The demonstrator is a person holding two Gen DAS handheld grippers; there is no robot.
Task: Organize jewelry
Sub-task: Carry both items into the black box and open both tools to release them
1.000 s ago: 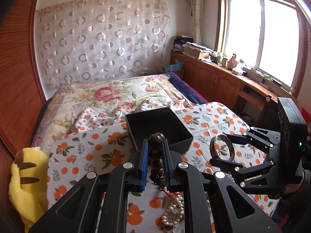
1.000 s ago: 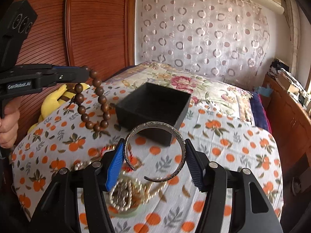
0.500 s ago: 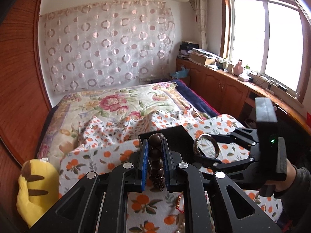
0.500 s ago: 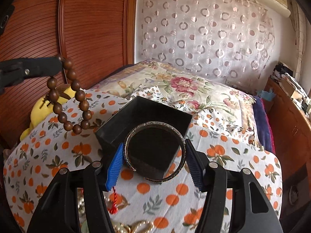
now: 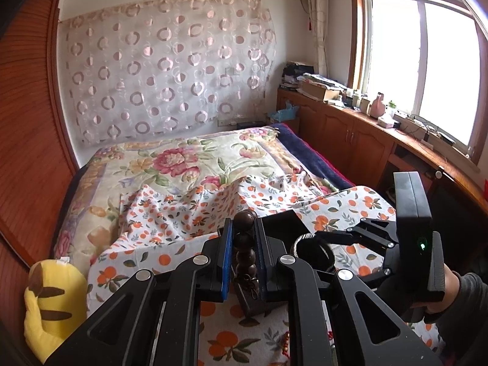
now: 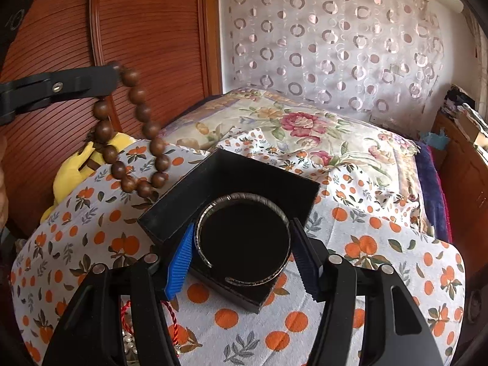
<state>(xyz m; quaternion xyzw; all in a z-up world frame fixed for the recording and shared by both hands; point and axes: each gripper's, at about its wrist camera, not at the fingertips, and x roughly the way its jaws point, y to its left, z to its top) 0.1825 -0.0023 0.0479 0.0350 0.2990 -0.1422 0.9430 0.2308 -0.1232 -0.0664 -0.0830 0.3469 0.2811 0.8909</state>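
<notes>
Left wrist view: the left gripper (image 5: pixel 244 244) has its blue pads pressed onto a strand of the wooden bead bracelet (image 5: pixel 244 248), which runs up between the fingers with the top bead at the tips. In the right wrist view the loop of beads (image 6: pixel 134 134) hangs free from that gripper (image 6: pixel 114 76), up in the air to the left of the black box (image 6: pixel 219 177) and not yet over its opening. Further right, the right gripper (image 6: pixel 244 253) pinches the silver cuff bangle (image 6: pixel 244 241) across its width, one pad on each side, with the gap in the cuff facing the camera. The bangle sits flat over the box's dark interior; whether it touches the floor of the box I cannot tell. The box rests on the orange-print cloth (image 6: pixel 381 244) spread on the bed, and a red cord (image 6: pixel 170 308) with pearls lies in front of it.

To do this step well, I judge the right gripper should lower the bangle while keeping it level, so that neither edge catches the box wall, and spread its fingers only once the bangle is low inside. The left gripper should wait until the right one is clear, then bring the dangling loop over the opening and let the beads pool before releasing, since a swinging strand could spill over the rim.
</notes>
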